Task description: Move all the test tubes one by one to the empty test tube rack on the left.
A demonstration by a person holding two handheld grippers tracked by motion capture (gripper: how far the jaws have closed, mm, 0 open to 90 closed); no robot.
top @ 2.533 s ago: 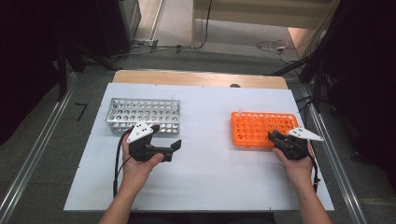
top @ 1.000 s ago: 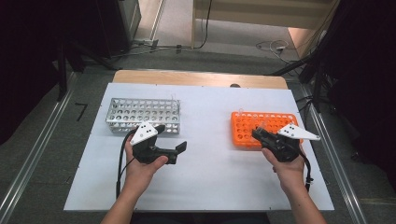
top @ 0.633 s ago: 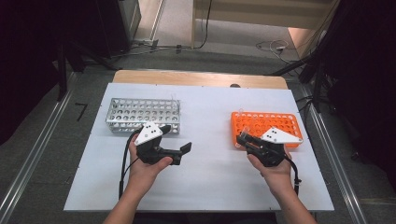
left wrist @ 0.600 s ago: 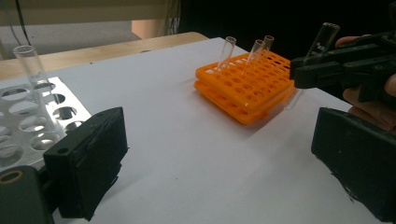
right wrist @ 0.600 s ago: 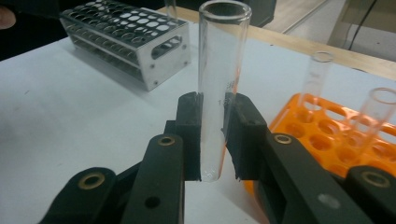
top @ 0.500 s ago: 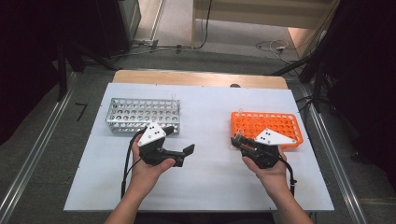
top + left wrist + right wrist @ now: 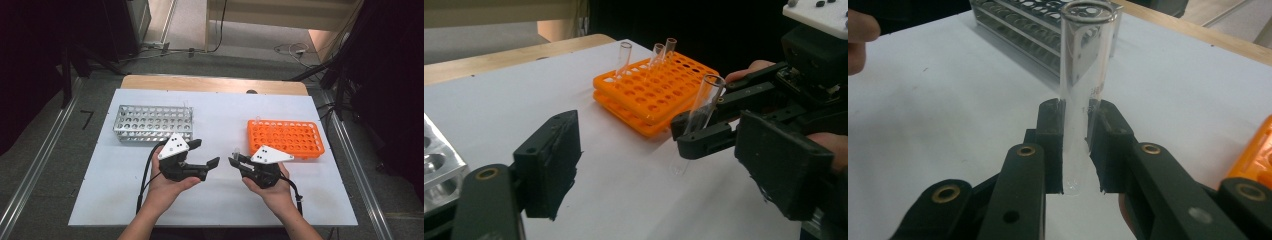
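Clear glass test tube [image 7: 1082,95] stands clamped upright between the right gripper's [image 7: 1079,150] jaws, awaiting handover to the left gripper's [image 7: 664,165] parted jaws; three tubes remain in the orange plastic rack [image 7: 651,92].

Each hand held a black plastic gripper with two flat, blocky fingers. The left gripper [image 7: 201,154] and the right gripper [image 7: 233,161] each had a pale three-cornered plate on top, dotted with small dark screws. Round brass-coloured pins sat in the finger [image 7: 1050,145] joints. A black cable [image 7: 146,177] hung from each gripper. The person's forearms were bare, with no sleeves.
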